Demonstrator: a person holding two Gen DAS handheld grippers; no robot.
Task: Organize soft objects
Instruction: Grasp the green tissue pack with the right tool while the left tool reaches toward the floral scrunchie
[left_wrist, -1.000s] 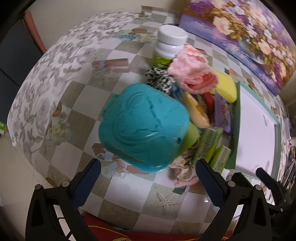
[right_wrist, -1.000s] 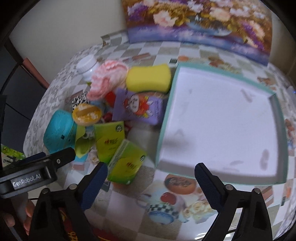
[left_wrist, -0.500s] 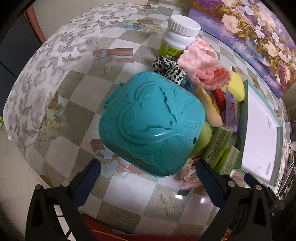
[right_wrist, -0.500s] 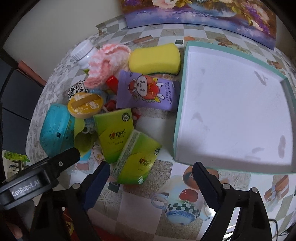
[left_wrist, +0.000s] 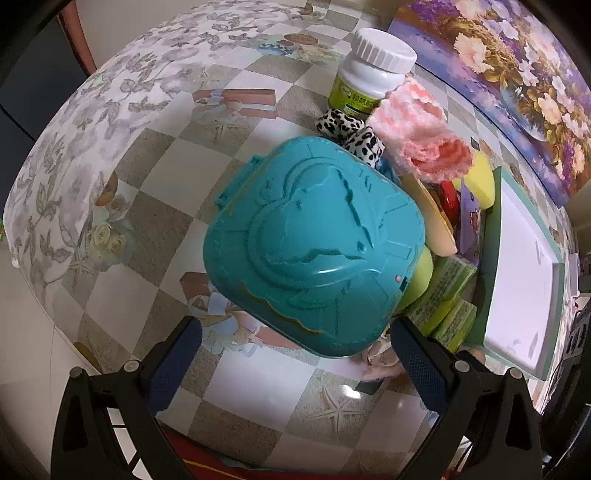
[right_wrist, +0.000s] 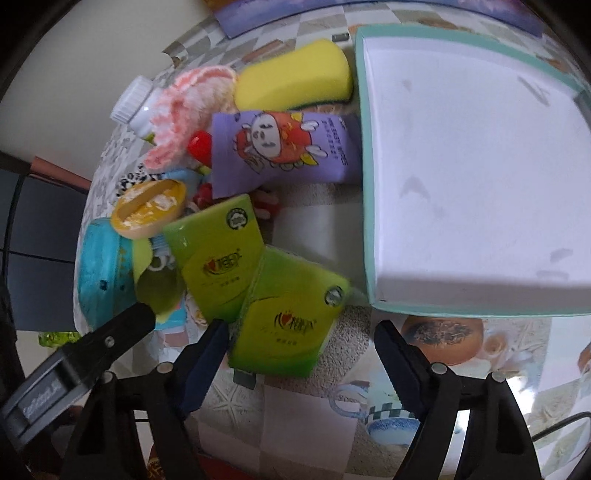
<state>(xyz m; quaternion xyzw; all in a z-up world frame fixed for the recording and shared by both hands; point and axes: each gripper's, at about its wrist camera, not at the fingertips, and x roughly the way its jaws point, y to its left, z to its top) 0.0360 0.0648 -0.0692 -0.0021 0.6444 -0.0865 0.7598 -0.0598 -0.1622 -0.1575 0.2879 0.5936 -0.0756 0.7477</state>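
Two green tissue packs lie side by side on the checked tablecloth; the nearer pack (right_wrist: 291, 317) sits between the jaws of my right gripper (right_wrist: 299, 343), which are closing, pads still apart from it. The other pack (right_wrist: 214, 254) lies just behind. Behind them are a purple wipes pouch (right_wrist: 284, 147), a yellow sponge (right_wrist: 295, 77) and a pink knitted cloth (right_wrist: 184, 110). A white tray with a teal rim (right_wrist: 364, 177) lies to the right. My left gripper (left_wrist: 295, 354) stands open above a teal plastic case (left_wrist: 314, 240), not touching it.
A white-capped bottle (left_wrist: 365, 77), a black-and-white spotted scrunchie (left_wrist: 351, 133), a yellow round lid (right_wrist: 147, 206) and small red items crowd the pile. A flower painting (left_wrist: 517, 74) leans at the back. The table edge (left_wrist: 22, 206) falls off on the left.
My right gripper has come down toward the nearer green tissue pack and its jaws have narrowed around it. The left gripper has held over the teal case.
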